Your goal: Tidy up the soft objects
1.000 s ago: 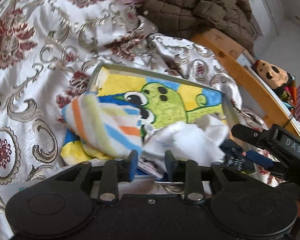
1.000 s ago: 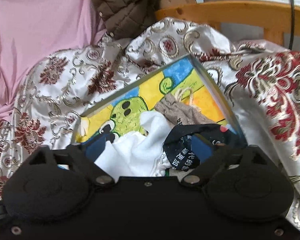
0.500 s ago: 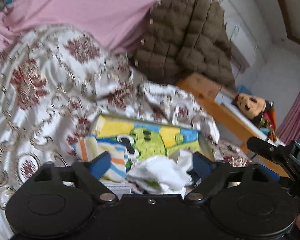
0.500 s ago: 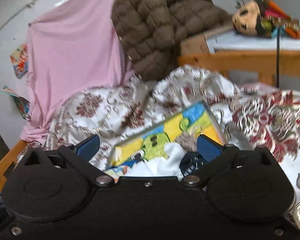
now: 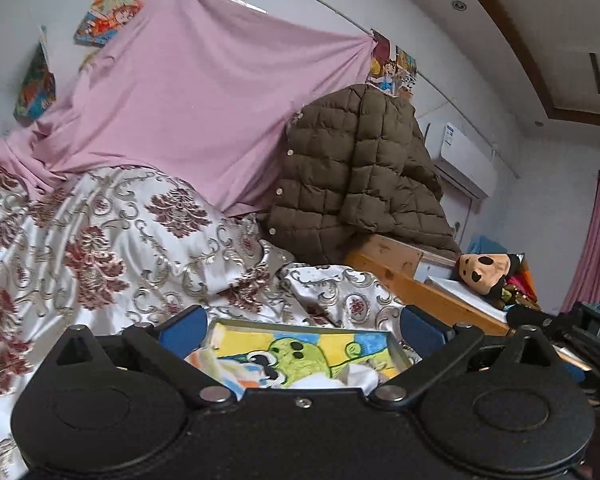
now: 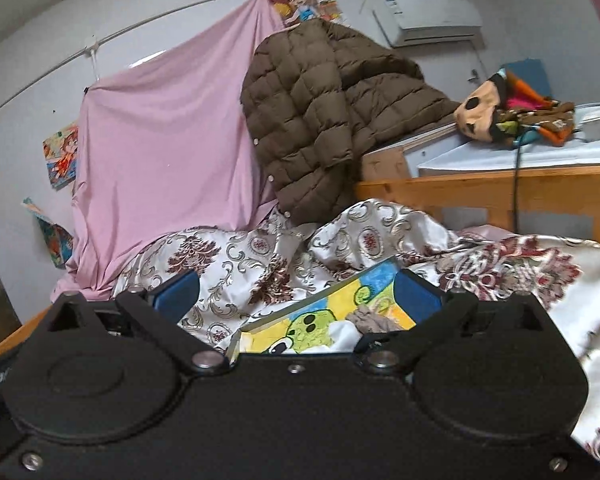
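A shallow tray (image 5: 394,346) with a green cartoon picture lies on the patterned bedspread (image 5: 100,248). In it are a striped cloth (image 5: 210,362) and a white cloth (image 5: 356,376). My left gripper (image 5: 302,326) hangs back from the tray, its jaws opening wide with nothing between them. In the right wrist view the tray (image 6: 284,315) holds a brownish cloth (image 6: 374,318) and the white cloth (image 6: 340,334). My right gripper (image 6: 296,292) is open and empty above the tray's near edge. Its body (image 5: 580,332) shows at the right of the left wrist view.
A pink sheet (image 5: 188,120) hangs behind the bed. A brown quilted jacket (image 5: 352,176) drapes over the wooden bed frame (image 5: 400,276). A plush toy (image 5: 484,272) lies on the neighbouring bunk. An air conditioner (image 6: 428,18) is on the wall.
Both grippers have drawn back and up from the tray and tilted level. The left jaws went from narrow at the cloths to wide open. The cloths stay in the tray.
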{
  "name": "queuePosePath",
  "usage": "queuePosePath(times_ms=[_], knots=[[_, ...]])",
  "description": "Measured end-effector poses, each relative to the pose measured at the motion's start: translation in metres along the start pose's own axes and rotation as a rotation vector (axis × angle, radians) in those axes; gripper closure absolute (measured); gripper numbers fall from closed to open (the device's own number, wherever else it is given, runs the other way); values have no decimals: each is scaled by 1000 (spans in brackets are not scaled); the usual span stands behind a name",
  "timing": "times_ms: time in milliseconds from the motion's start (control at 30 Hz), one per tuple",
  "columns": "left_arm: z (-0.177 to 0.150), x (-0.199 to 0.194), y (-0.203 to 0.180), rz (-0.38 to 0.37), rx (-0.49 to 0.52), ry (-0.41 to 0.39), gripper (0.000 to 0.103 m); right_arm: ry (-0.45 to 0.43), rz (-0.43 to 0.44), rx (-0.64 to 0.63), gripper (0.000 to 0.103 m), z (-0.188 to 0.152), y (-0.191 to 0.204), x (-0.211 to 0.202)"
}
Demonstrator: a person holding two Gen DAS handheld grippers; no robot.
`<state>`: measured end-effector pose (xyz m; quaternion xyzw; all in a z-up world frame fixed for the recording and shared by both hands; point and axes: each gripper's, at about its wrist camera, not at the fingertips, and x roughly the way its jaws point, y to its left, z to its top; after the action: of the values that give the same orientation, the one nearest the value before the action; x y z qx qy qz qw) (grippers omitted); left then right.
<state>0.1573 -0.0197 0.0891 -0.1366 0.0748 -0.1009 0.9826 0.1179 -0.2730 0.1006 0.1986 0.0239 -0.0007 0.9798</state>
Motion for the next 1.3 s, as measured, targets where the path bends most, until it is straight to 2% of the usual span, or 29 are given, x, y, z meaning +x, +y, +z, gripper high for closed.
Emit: queuePosePath(times_ms=[333, 667, 867, 967, 1133, 1300], knots=[[-26, -59, 16, 80, -18, 49, 1, 25, -14, -32, 0, -21, -2, -52], [-49, -100, 19, 138, -10, 127, 1, 83, -10, -161, 0, -38, 17, -90], [-60, -112, 17, 193, 72, 219, 1, 158, -50, -349, 1, -56, 37, -105], [-65, -114, 15, 202, 119, 268, 1, 199, -38, -432, 1, -65, 47, -107], [-73, -113, 13, 205, 170, 339, 1, 260, -16, -492, 1, -71, 56, -103], [-77, -111, 13, 215, 175, 369, 1, 322, -15, -543, 1, -77, 64, -93]])
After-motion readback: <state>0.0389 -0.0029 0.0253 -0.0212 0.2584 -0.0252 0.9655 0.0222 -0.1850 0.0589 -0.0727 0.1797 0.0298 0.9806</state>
